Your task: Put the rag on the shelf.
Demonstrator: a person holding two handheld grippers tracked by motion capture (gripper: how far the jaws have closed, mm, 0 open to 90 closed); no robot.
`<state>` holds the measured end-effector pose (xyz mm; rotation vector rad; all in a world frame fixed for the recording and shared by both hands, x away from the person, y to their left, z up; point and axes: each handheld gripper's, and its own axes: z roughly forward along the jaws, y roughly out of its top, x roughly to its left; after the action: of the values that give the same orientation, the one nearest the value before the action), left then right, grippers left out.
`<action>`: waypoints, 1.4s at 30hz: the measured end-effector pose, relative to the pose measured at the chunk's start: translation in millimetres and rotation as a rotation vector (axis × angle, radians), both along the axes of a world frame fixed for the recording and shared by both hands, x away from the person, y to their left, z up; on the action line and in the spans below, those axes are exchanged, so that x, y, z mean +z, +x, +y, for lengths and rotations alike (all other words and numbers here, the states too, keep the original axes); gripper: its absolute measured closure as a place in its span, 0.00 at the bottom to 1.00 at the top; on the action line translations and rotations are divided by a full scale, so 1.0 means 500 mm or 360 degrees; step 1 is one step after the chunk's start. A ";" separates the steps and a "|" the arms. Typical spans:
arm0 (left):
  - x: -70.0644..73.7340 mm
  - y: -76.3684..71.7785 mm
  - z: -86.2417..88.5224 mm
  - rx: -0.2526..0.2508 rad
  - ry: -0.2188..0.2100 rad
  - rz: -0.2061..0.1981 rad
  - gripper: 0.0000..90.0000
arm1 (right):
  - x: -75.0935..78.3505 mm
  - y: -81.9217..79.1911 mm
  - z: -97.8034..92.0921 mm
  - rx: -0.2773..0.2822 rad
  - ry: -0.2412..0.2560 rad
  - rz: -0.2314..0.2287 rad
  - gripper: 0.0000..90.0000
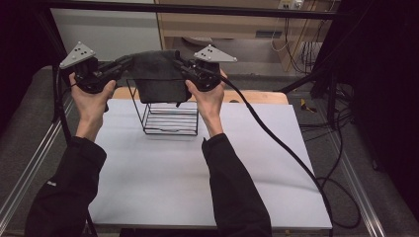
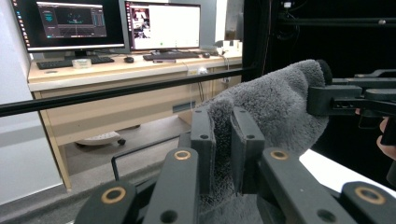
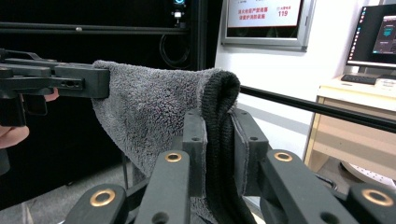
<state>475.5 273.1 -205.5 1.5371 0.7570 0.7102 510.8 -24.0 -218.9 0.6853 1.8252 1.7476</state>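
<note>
A dark grey towel [image 1: 157, 76] hangs stretched between my two grippers, held up above a black wire rack [image 1: 170, 118] on the white table [image 1: 197, 168]. My left gripper [image 1: 123, 64] is shut on the towel's left top corner [image 2: 261, 107]. My right gripper [image 1: 182, 66] is shut on its right top corner [image 3: 219, 102]. In the left gripper view my own gripper [image 2: 223, 140] pinches the fluffy cloth, and the other gripper's jaw shows at the right. In the right gripper view my gripper [image 3: 219, 144] clamps a folded edge. The towel's lower edge hangs just over the rack's top.
A black frame bar [image 1: 197, 9] crosses overhead at the back. A wooden strip [image 1: 257, 96] lies along the table's far edge. Cables [image 1: 296, 153] trail across the table's right side. A desk with monitors [image 2: 116, 28] stands beyond the frame.
</note>
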 end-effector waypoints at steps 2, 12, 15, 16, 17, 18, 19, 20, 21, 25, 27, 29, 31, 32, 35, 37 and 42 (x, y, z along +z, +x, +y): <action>-0.003 -0.004 0.001 -0.0005 0.0006 0.0006 0.90 | 0.000 -0.003 0.000 0.0012 -0.0011 0.0013 0.86; -0.026 -0.020 0.010 -0.0029 0.0014 0.0132 0.88 | -0.003 -0.017 -0.002 0.0089 -0.0102 0.0053 0.86; -0.030 -0.028 0.013 -0.0047 0.0047 0.0167 0.87 | -0.005 -0.020 -0.004 0.0124 -0.0123 0.0070 0.86; -0.031 -0.032 0.014 -0.0057 0.0065 0.0187 0.87 | -0.006 -0.021 -0.006 0.0137 -0.0132 0.0073 0.86; -0.030 -0.034 0.016 -0.0049 0.0088 0.0189 0.86 | -0.008 -0.023 -0.006 0.0152 -0.0156 0.0073 0.86; -0.029 -0.037 0.017 -0.0050 0.0109 0.0205 0.86 | -0.008 -0.023 -0.006 0.0152 -0.0156 0.0073 0.86; -0.026 -0.039 0.018 -0.0060 0.0126 0.0229 0.85 | -0.008 -0.025 -0.005 0.0156 -0.0167 0.0071 0.86; -0.023 -0.041 0.019 -0.0078 0.0128 0.0259 0.84 | -0.008 -0.026 -0.005 0.0157 -0.0176 0.0069 0.86; -0.017 -0.044 0.021 -0.0071 0.0145 0.0262 0.82 | -0.009 -0.027 -0.005 0.0162 -0.0183 0.0070 0.86; 0.014 -0.054 0.024 -0.0040 0.0105 0.0245 0.78 | -0.010 -0.030 -0.004 0.0160 -0.0190 0.0063 0.86; 0.029 -0.054 0.021 -0.0007 0.0128 0.0242 0.78 | -0.011 -0.032 -0.002 0.0162 -0.0201 0.0063 0.86; 0.041 -0.045 0.017 0.0008 0.0155 0.0274 0.80 | -0.012 -0.034 -0.002 0.0166 -0.0222 0.0056 0.86; 0.047 -0.031 0.013 0.0008 0.0163 0.0331 0.85 | -0.013 -0.036 -0.002 0.0166 -0.0231 0.0050 0.86; 0.048 -0.023 0.009 0.0007 0.0172 0.0367 0.87 | -0.014 -0.036 -0.002 0.0169 -0.0230 0.0052 0.85; 0.045 -0.009 0.000 0.0023 0.0220 0.0418 0.93 | -0.018 -0.036 -0.006 0.0182 -0.0218 0.0061 0.85; 0.039 0.000 -0.004 0.0002 0.0228 0.0455 0.97 | -0.021 -0.036 -0.008 0.0189 -0.0220 0.0065 0.85; 0.019 0.003 -0.011 -0.0029 0.0254 0.0490 1.00 | -0.023 -0.040 -0.010 0.0195 -0.0248 0.0059 0.84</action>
<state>477.3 267.6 -196.0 1.8221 0.9303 0.5356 490.6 -28.8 -230.3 0.5573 2.0421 1.6556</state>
